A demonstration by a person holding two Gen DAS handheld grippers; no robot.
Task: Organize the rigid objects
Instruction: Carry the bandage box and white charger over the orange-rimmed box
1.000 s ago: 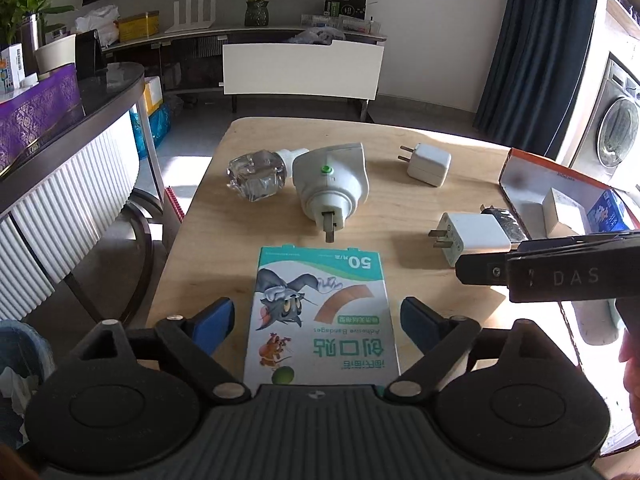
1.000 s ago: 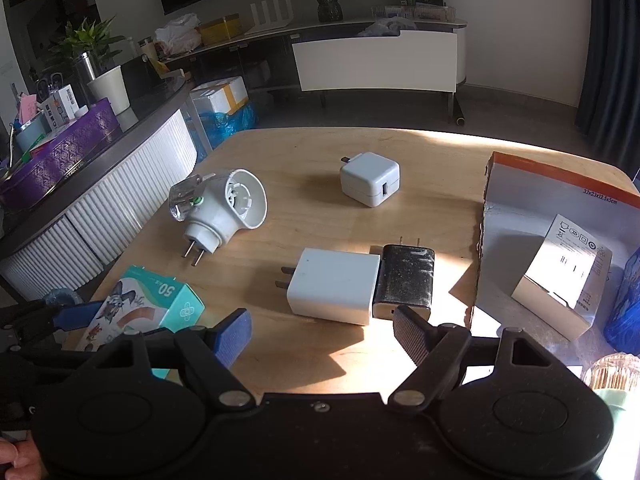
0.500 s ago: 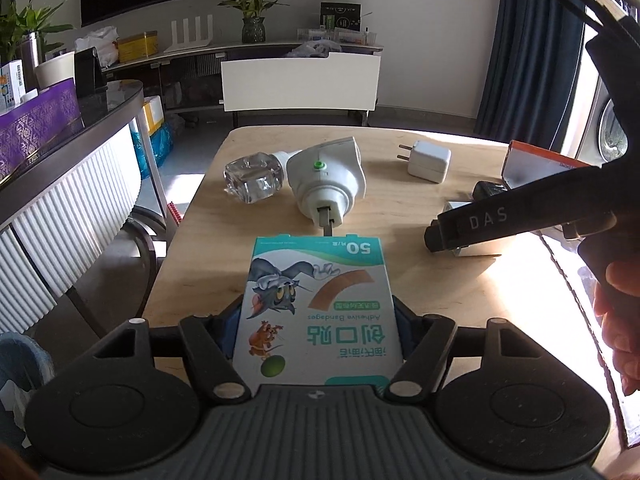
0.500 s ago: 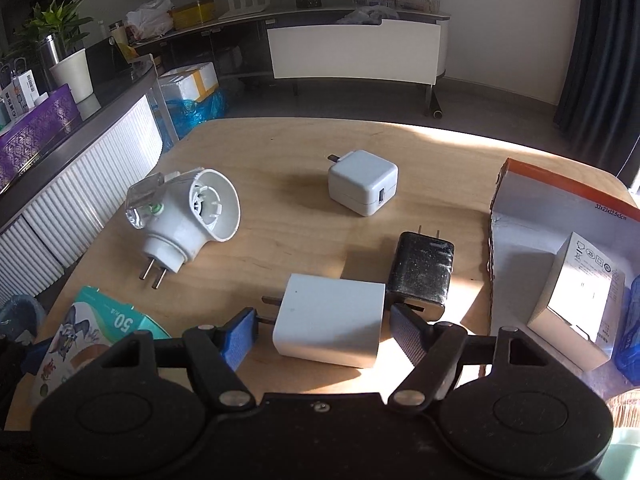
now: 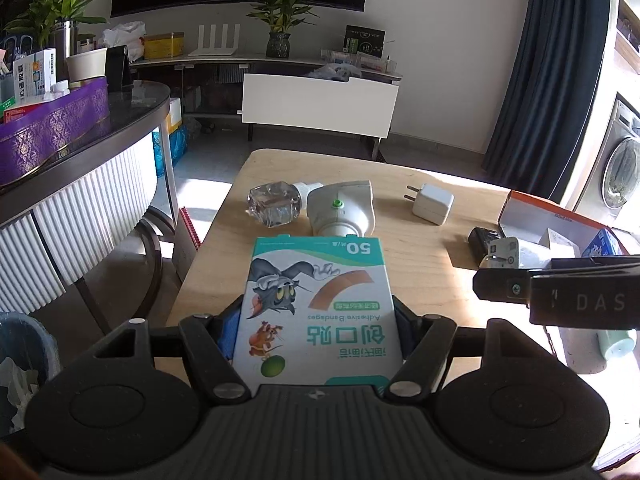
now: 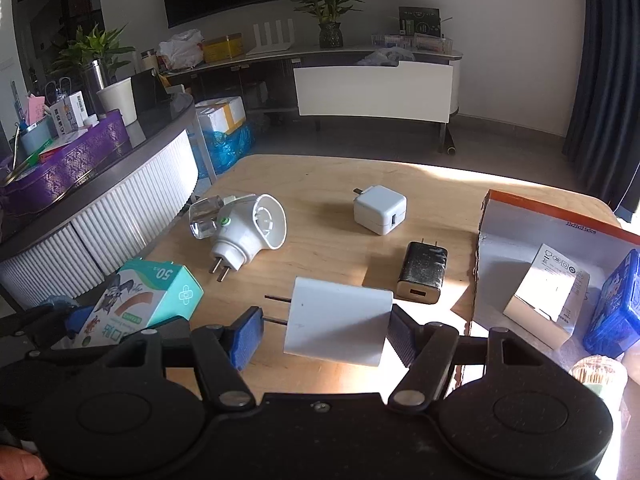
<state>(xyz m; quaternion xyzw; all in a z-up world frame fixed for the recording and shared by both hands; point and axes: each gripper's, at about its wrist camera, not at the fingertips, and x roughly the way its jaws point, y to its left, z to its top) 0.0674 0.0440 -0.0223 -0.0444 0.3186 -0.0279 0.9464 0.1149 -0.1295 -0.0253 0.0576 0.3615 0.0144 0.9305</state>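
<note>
The left gripper (image 5: 318, 330) clamps its fingers on a bandage box (image 5: 318, 308) printed "50" and "Adhesive Bandages", raised over the tabletop (image 6: 320, 184). The right gripper (image 6: 326, 330), marked "DAS", pinches a white charger (image 6: 336, 316). Beyond lies a black charger (image 6: 424, 274).

"Adhesive Bandages", "50" on bandage box (image 5: 316, 304)

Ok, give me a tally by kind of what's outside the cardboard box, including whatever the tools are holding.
USB wall chargers: 3 (large white charger in the right tool, black charger, small white charger)
Plug-in mosquito repeller: 1
Adhesive bandage box, in the left tool: 1
Total: 5
</note>
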